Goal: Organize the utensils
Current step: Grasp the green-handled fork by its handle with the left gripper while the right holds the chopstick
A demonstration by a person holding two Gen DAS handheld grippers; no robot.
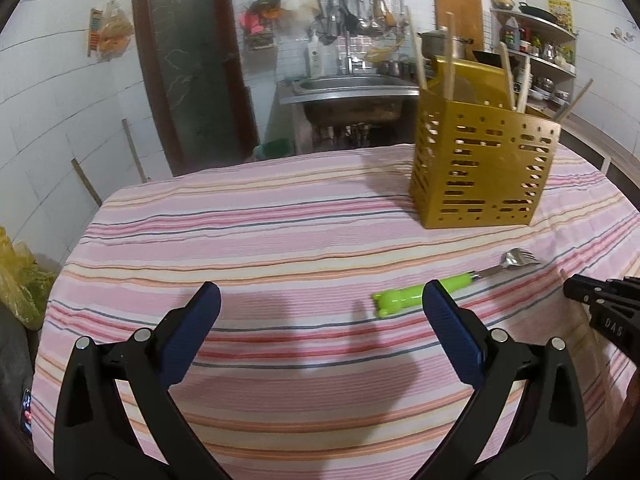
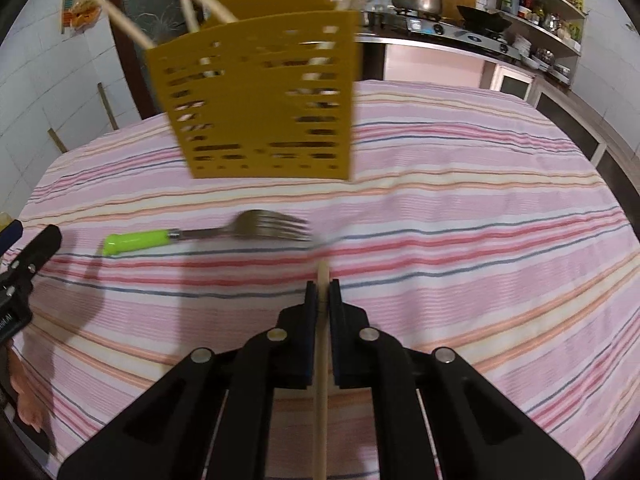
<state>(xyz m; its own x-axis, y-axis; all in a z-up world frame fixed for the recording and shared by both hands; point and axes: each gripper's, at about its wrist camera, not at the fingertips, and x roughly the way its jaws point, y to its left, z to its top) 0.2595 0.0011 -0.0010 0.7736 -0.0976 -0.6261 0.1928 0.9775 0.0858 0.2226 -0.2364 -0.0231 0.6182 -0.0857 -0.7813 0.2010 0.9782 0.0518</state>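
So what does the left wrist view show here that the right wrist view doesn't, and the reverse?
Only the left wrist view: the left gripper with its blue pads spread open and nothing between them, and a steel sink behind the table. Only the right wrist view: the right gripper shut on a pale wooden chopstick. Both: the green-handled metal fork on the pink striped tablecloth and the gold perforated utensil holder.

Right gripper (image 2: pixel 323 292) clamped on a chopstick (image 2: pixel 321 380); fork (image 2: pixel 208 234) lying flat on the striped cloth (image 2: pixel 460 240) ahead-left; yellow caddy (image 2: pixel 260 96) beyond it, chopsticks sticking out; left gripper (image 2: pixel 24 264) at the left edge.
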